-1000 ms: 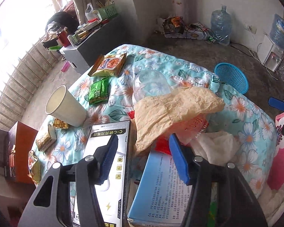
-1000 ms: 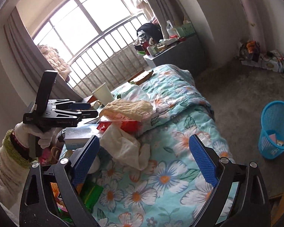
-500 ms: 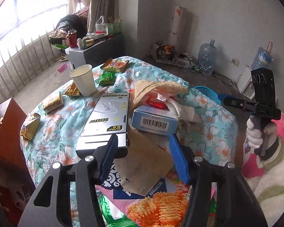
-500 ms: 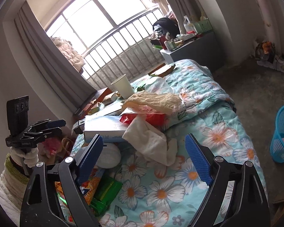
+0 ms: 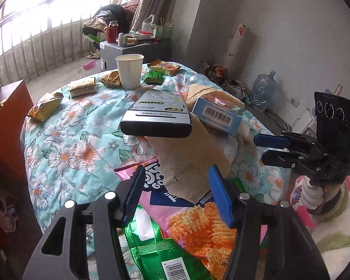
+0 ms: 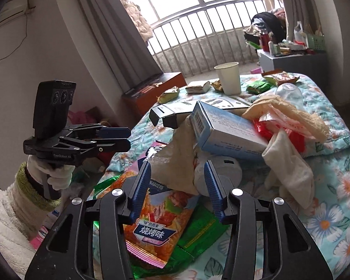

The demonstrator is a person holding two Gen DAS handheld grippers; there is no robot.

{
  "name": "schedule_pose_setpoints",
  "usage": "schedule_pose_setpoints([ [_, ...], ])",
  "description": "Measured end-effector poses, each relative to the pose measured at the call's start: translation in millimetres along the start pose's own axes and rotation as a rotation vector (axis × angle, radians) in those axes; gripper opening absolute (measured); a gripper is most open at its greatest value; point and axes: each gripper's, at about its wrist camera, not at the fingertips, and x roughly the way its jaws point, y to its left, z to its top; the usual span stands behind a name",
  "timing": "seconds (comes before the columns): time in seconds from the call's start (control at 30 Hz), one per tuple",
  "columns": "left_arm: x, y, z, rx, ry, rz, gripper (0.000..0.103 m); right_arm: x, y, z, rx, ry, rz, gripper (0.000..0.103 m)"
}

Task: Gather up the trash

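The floral-cloth table [image 5: 70,140] carries a heap of trash. My left gripper [image 5: 176,170] hangs open over a pink and orange snack bag [image 5: 198,217] and a green wrapper [image 5: 161,252]. A tan paper [image 5: 189,158] shows in the gap beyond its fingers, not gripped. My right gripper [image 6: 177,165] hovers over the same snack bag [image 6: 156,217] with its jaws closing. The tan paper [image 6: 175,154] lies in the gap past them, and the pads press on nothing. Each gripper shows in the other's view: the right gripper [image 5: 259,148] and the left gripper [image 6: 129,137].
A blue box [image 6: 224,130] and a silver-black box [image 5: 158,114] top the heap, beside a white cloth [image 6: 289,163]. A paper cup [image 5: 129,71] and several wrappers sit farther back. A red-brown chest [image 5: 4,116] and a grey cabinet [image 5: 128,49] flank the table.
Both grippers drew back toward the near table edge, so the snack bags now lie under them. The right gripper's jaws have narrowed. The left jaws kept their width.
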Motion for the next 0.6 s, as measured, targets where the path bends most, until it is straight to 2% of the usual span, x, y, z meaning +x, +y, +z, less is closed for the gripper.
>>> schedule_pose_setpoints([
  [0.07,2,4,-1,-0.018,-0.005,-0.013,0.055,13,7,4,-0.044,0.018,-0.054,0.044],
  [0.43,10,35,17,-0.135,-0.095,-0.120,0.055,65,24,16,-0.174,0.095,-0.203,0.039],
  [0.53,13,41,23,-0.151,-0.101,-0.132,0.055,75,27,19,-0.199,0.101,-0.251,0.035],
  [0.57,14,42,23,-0.152,-0.101,-0.135,0.055,79,28,19,-0.201,0.107,-0.258,0.031],
  [0.6,15,43,24,-0.154,-0.101,-0.138,0.055,82,28,19,-0.201,0.116,-0.265,0.023],
])
